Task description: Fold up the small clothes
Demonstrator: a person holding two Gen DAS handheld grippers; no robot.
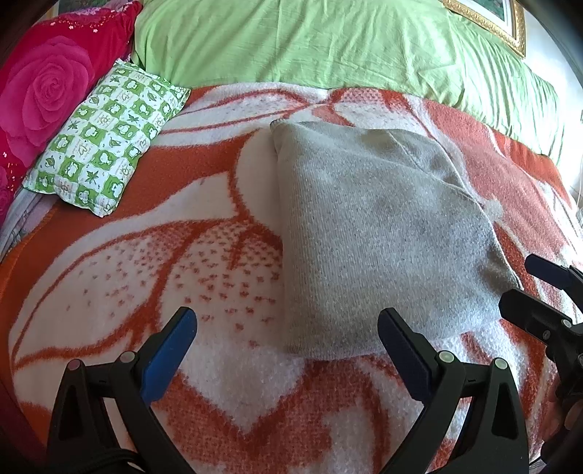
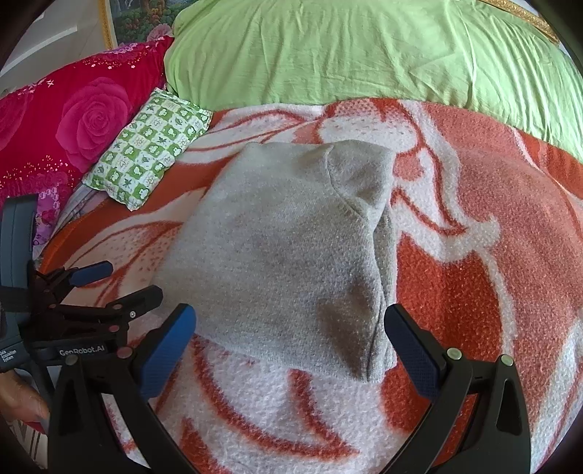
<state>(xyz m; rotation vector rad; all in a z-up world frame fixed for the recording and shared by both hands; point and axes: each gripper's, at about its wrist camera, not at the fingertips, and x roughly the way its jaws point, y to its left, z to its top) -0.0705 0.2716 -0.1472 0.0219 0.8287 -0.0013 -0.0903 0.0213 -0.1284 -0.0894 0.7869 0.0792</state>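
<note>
A grey knitted garment [image 1: 375, 233] lies folded into a rough rectangle on the orange-and-white blanket [image 1: 145, 255]. My left gripper [image 1: 288, 328] is open just in front of its near left corner, nothing between the blue pads. The right gripper [image 1: 524, 288] shows at the right edge of this view, beside the garment's near right corner. In the right wrist view the same garment [image 2: 291, 248] lies straight ahead, and my right gripper [image 2: 289, 324] stands open over its near edge. The left gripper [image 2: 120, 284] appears at the left, open, with a hand below it.
A green-and-white patterned small pillow [image 1: 109, 135] lies at the back left, next to a red rose-print pillow [image 1: 47, 84]. A light green duvet [image 1: 328, 40] runs across the back. A gold picture frame [image 1: 492, 18] is at the far right corner.
</note>
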